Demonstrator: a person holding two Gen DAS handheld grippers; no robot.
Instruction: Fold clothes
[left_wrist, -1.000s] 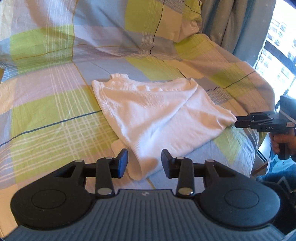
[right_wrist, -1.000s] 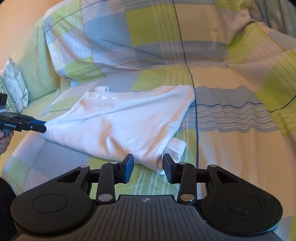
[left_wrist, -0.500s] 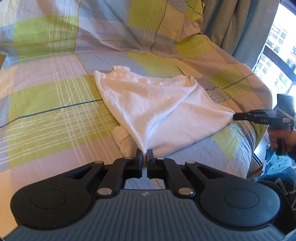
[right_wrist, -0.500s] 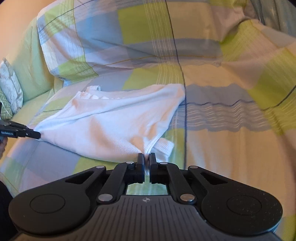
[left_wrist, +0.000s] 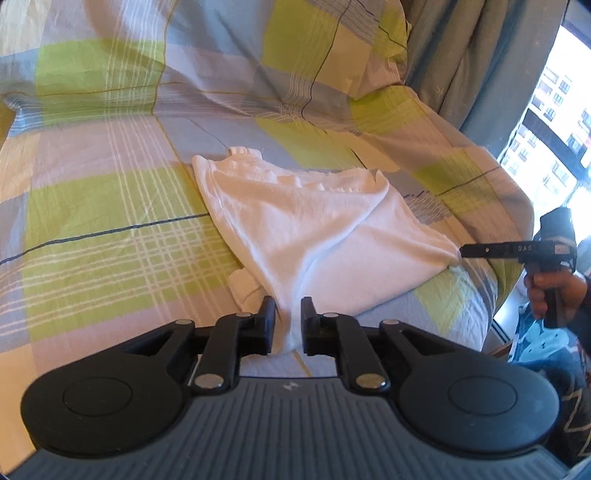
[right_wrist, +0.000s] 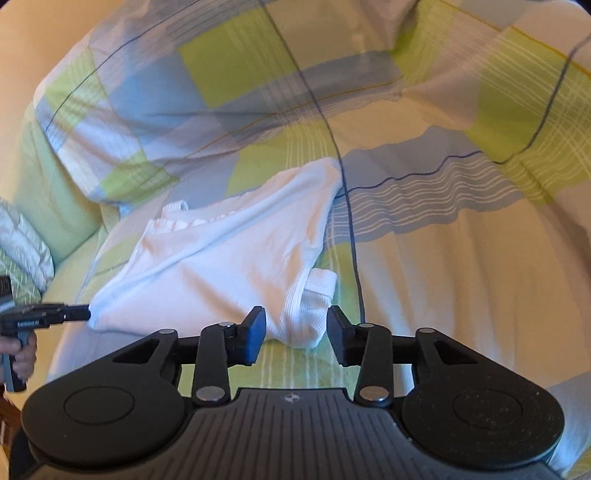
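White garment (left_wrist: 314, 236) spread on checked bedcover (left_wrist: 110, 206), left gripper (left_wrist: 284, 326) slightly parted around a corner, right gripper (right_wrist: 295, 334) wider apart, another corner between its fingers

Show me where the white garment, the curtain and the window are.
white garment (left_wrist: 314, 236): left wrist view, middle of the folded cloth.
curtain (left_wrist: 476, 62): left wrist view, grey-blue folds at top right.
window (left_wrist: 557, 122): left wrist view, bright pane at right edge.

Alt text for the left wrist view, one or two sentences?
A white garment lies on a plaid-covered bed, one corner between the left gripper's open jaws. The right gripper meets its far corner beside a bright window.
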